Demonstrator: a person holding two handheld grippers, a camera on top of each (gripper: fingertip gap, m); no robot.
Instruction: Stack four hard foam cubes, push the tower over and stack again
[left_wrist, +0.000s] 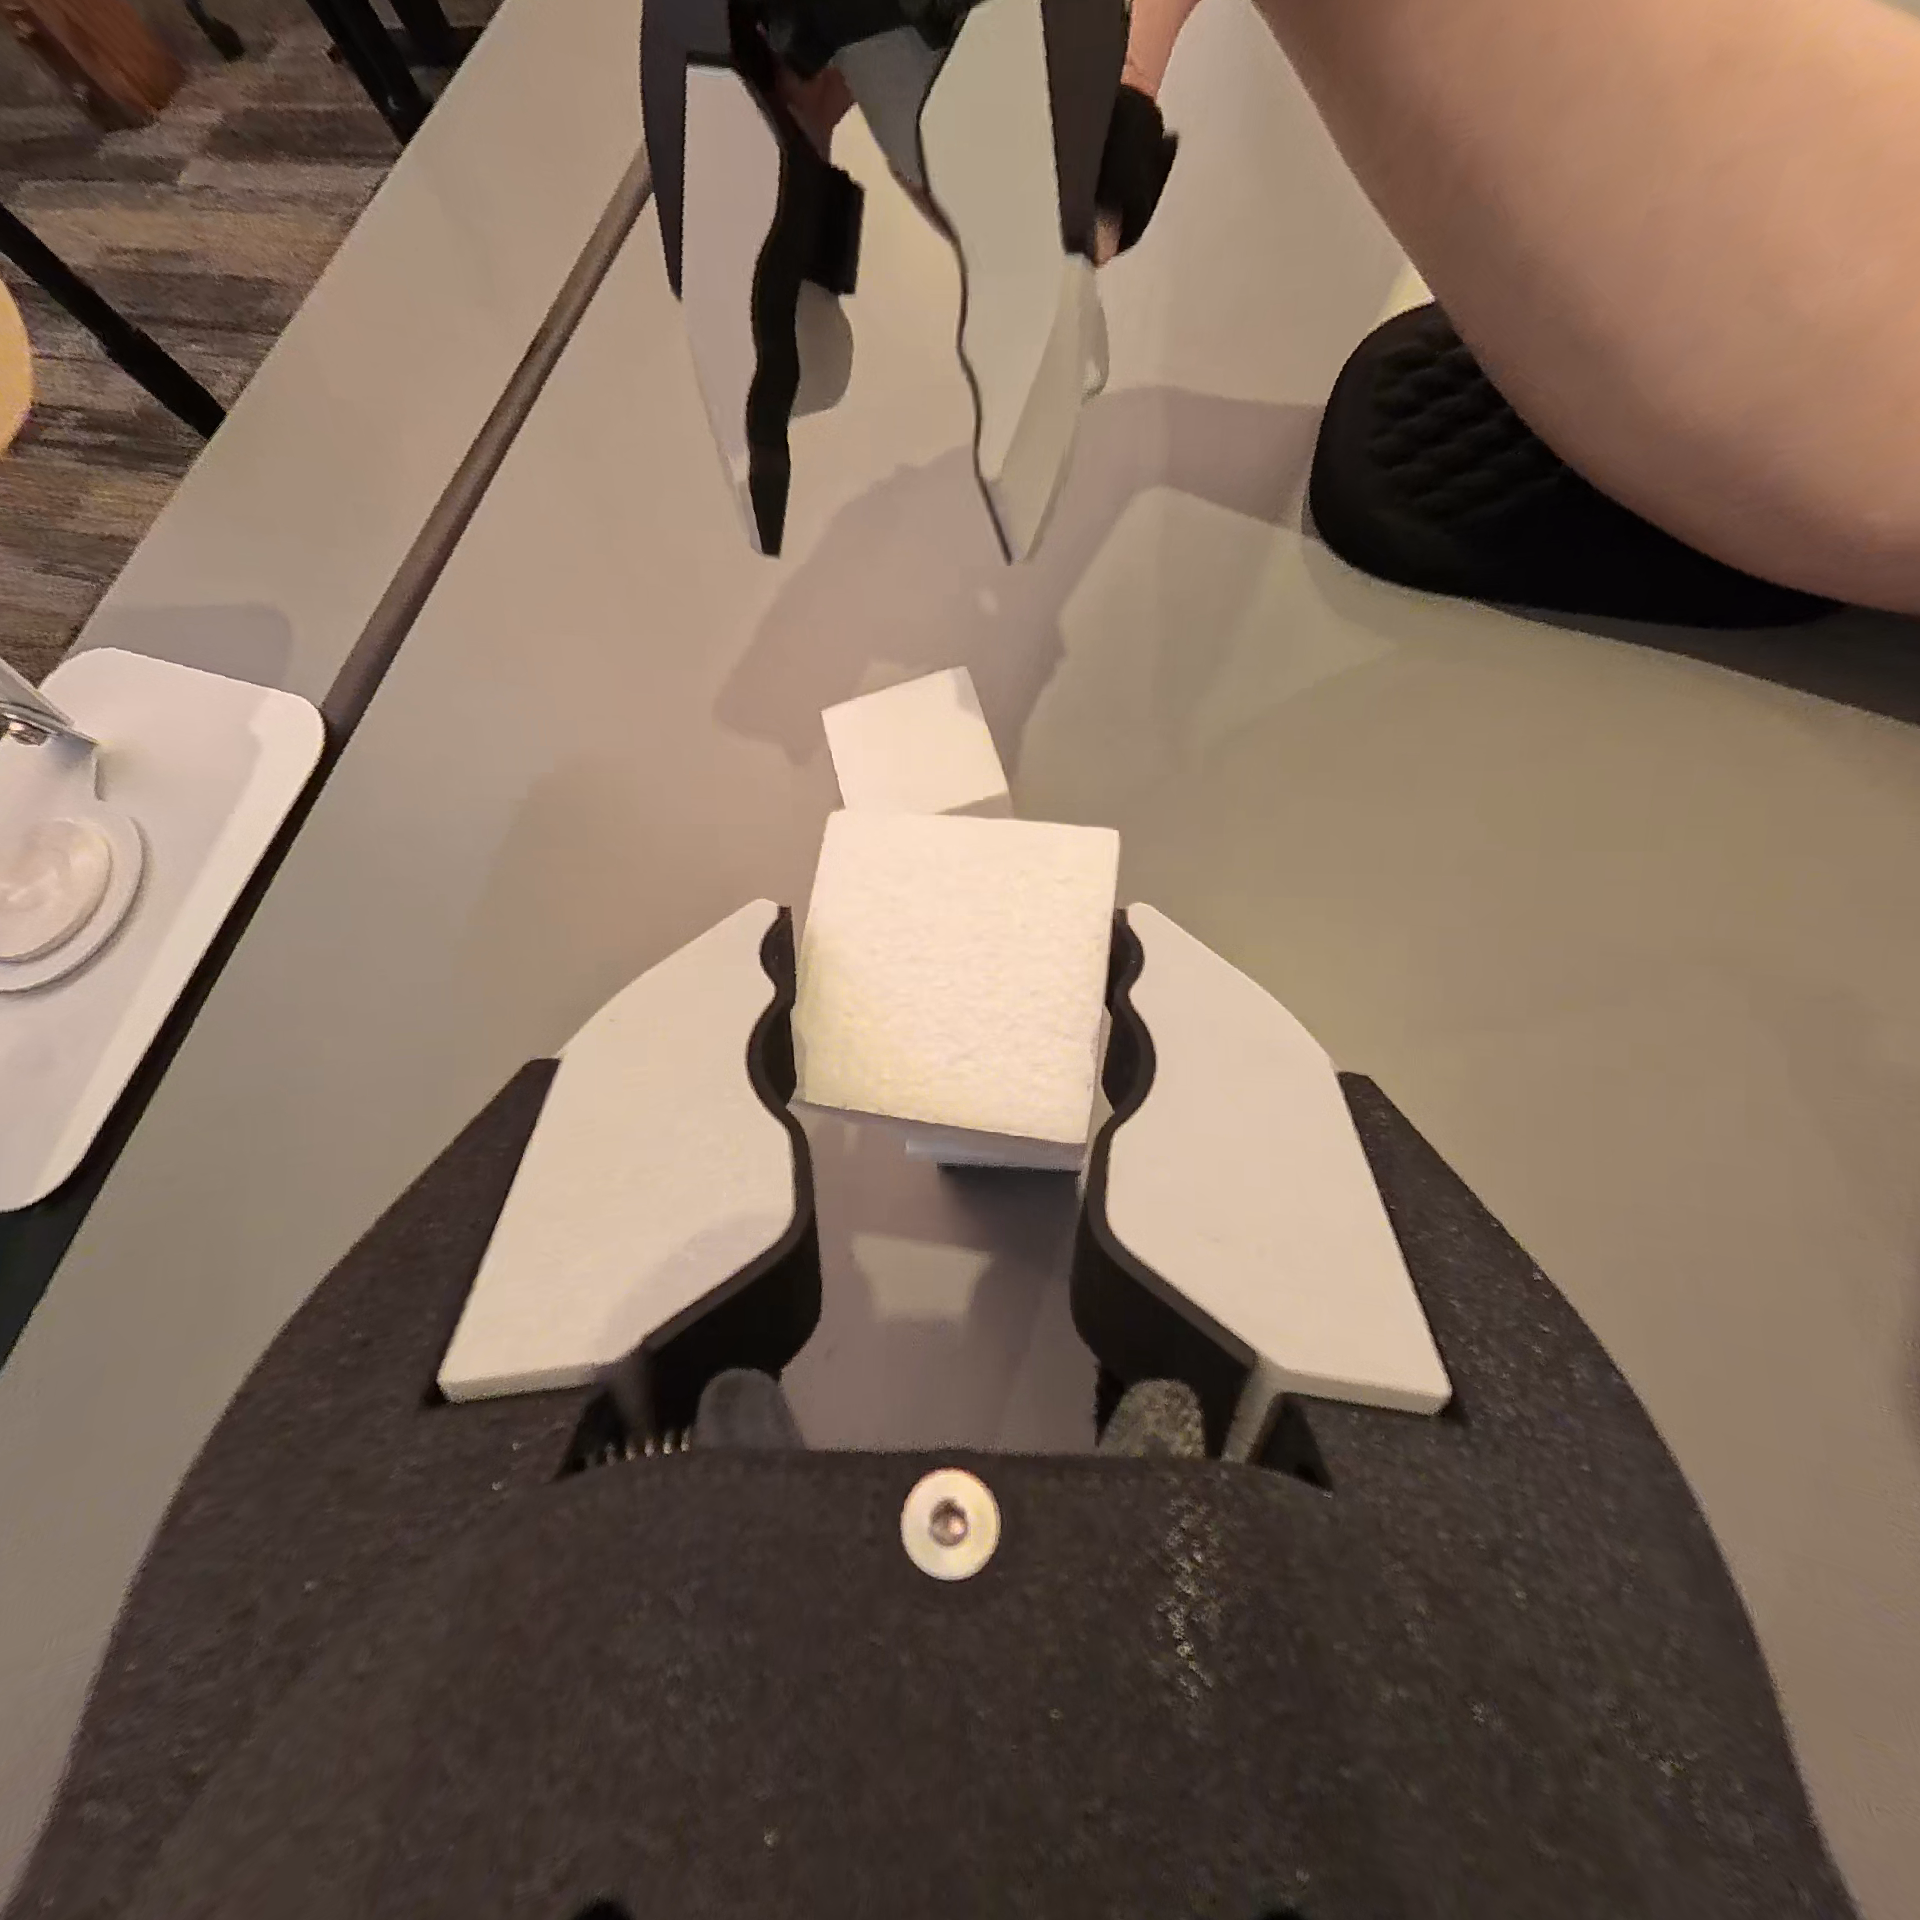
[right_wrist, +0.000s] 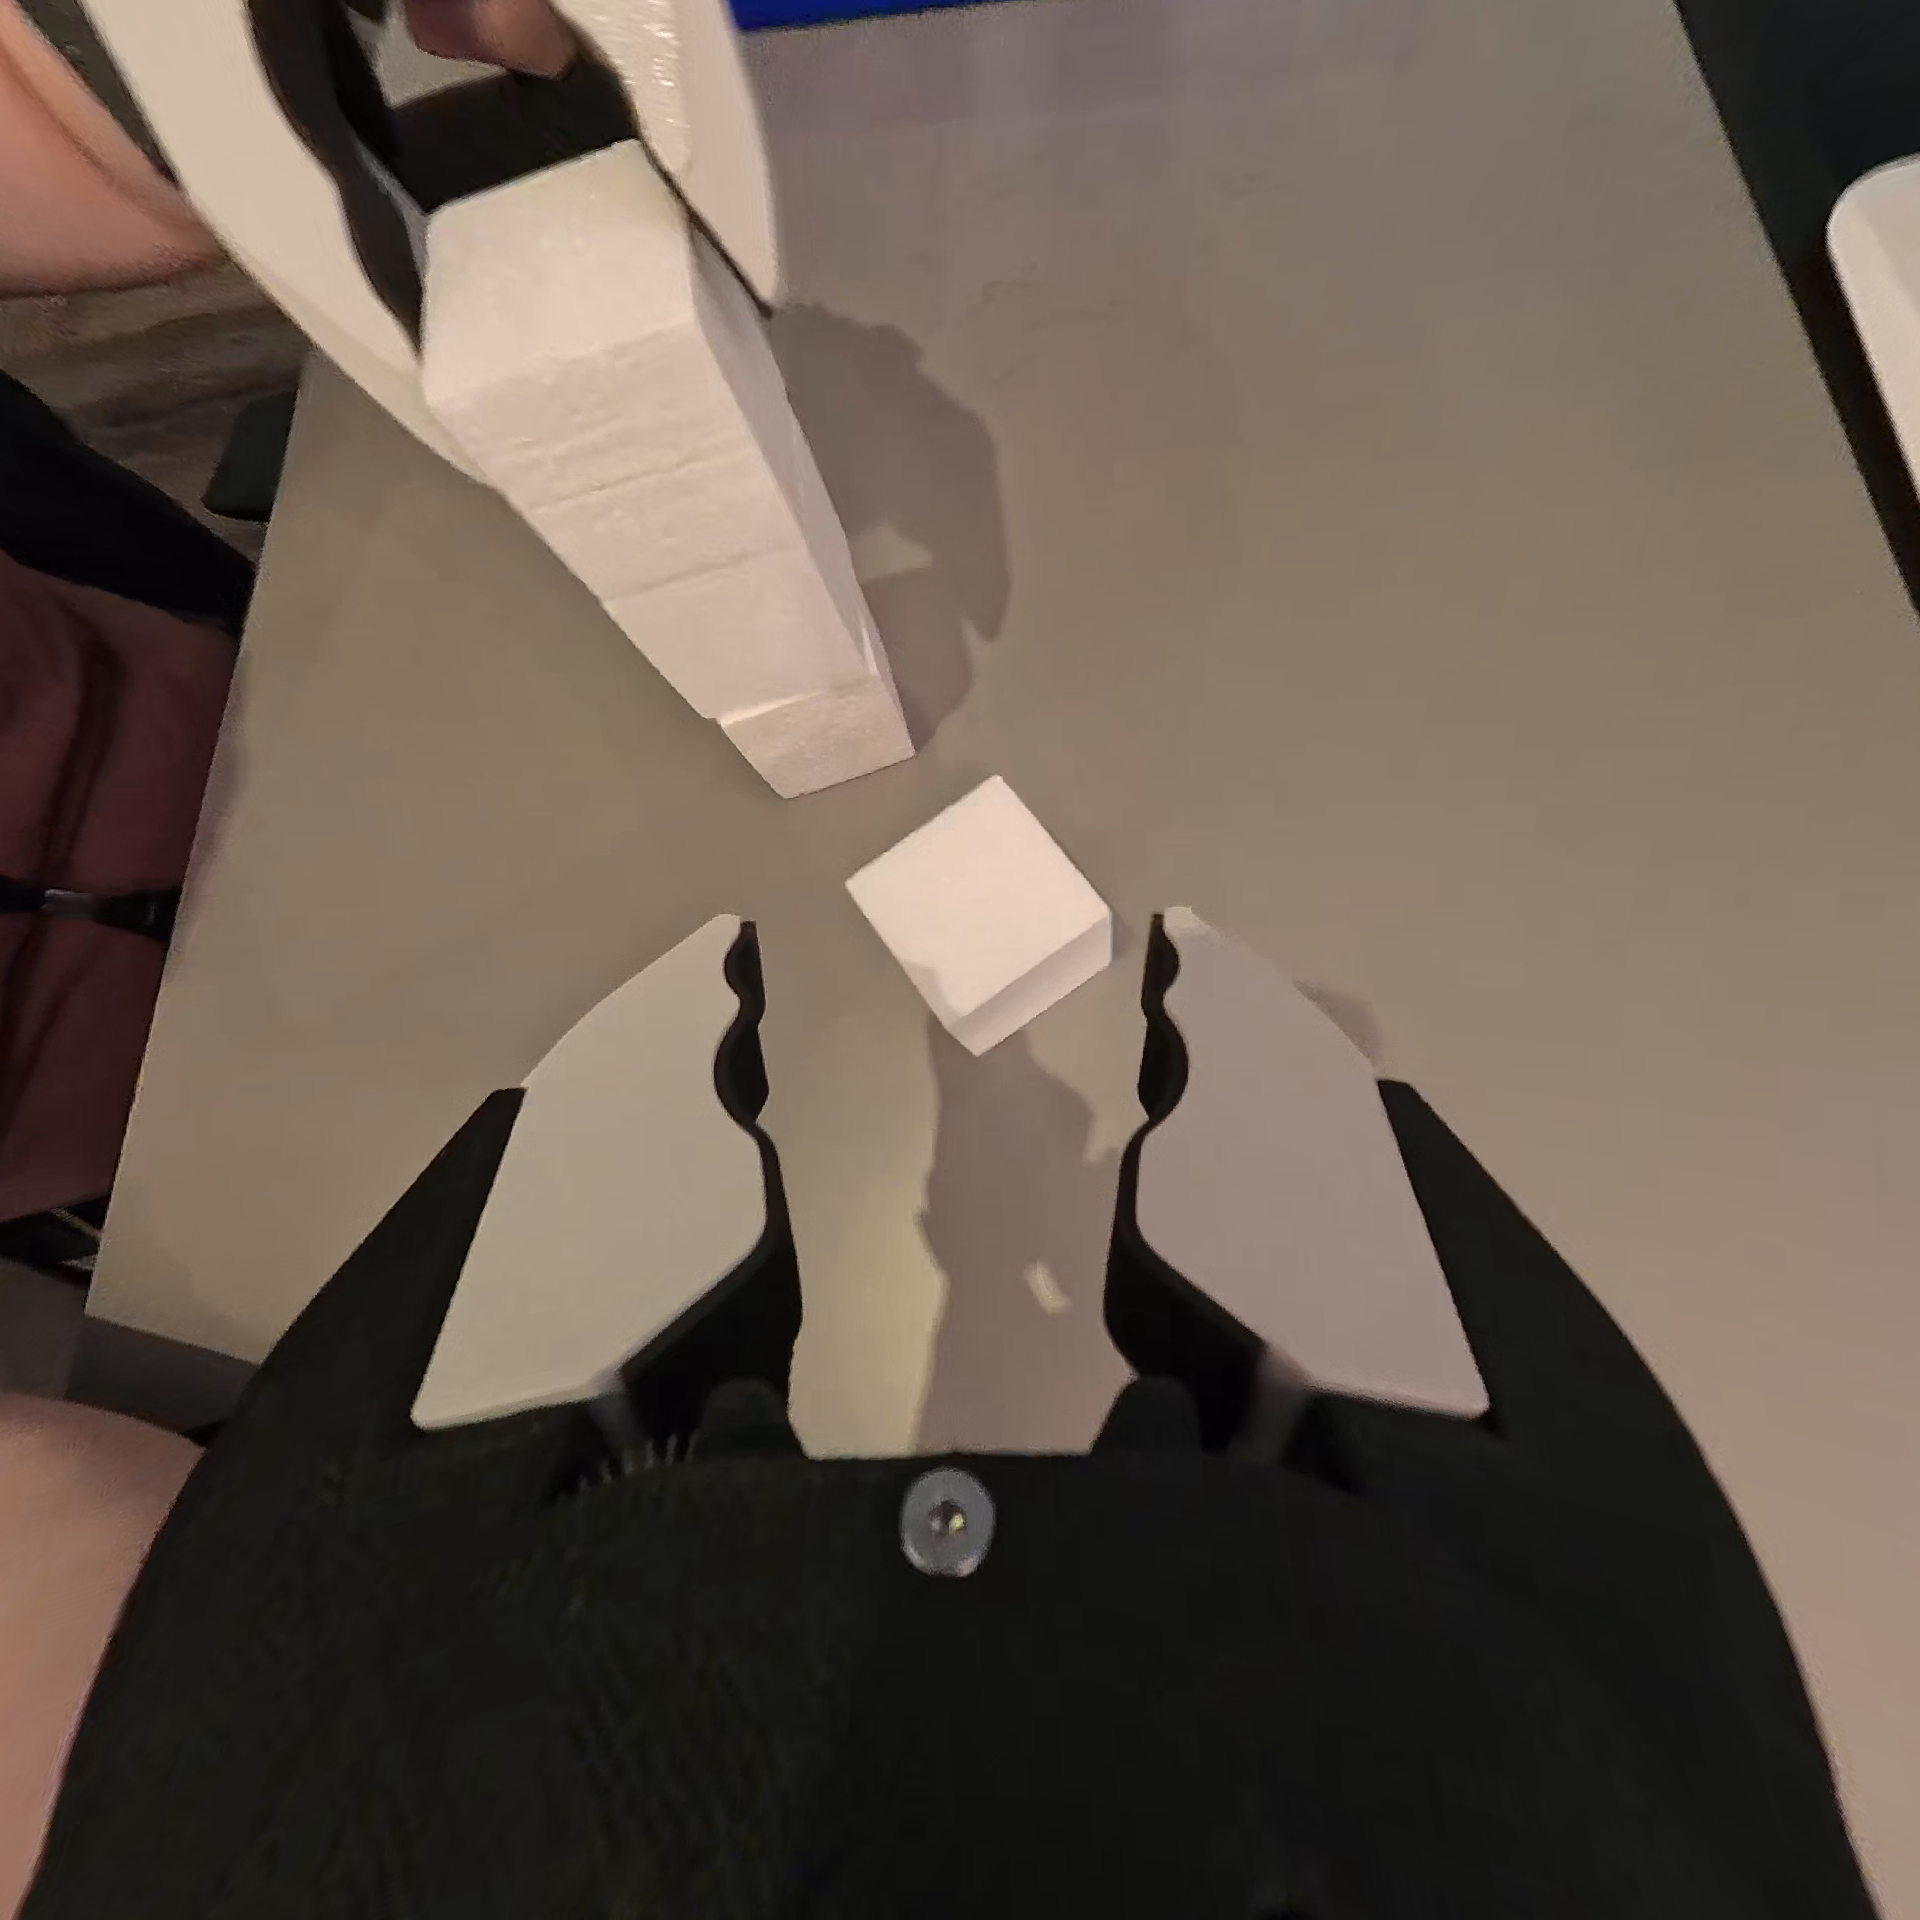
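White hard foam cubes (right_wrist: 977, 909); plain grey tabletop (right_wrist: 1351, 520); black speckled gripper body (left_wrist: 935, 1662) with white finger plates (left_wrist: 634, 1195).

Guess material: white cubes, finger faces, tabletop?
Cubes: the held cube and the loose cube look like rigid white foam, with a pebbly, beaded surface. Left gripper finger faces: matte pale plates, probably plastic, on black grainy bodies. Table: smooth grey, faintly reflective, perhaps laminate.

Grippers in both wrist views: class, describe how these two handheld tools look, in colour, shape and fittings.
The left gripper and the right gripper look alike: a rough black body, a silver screw at the centre, and two flat white jaws edged in black with wavy inner profiles. A small spring shows at the base of the left one's jaws.
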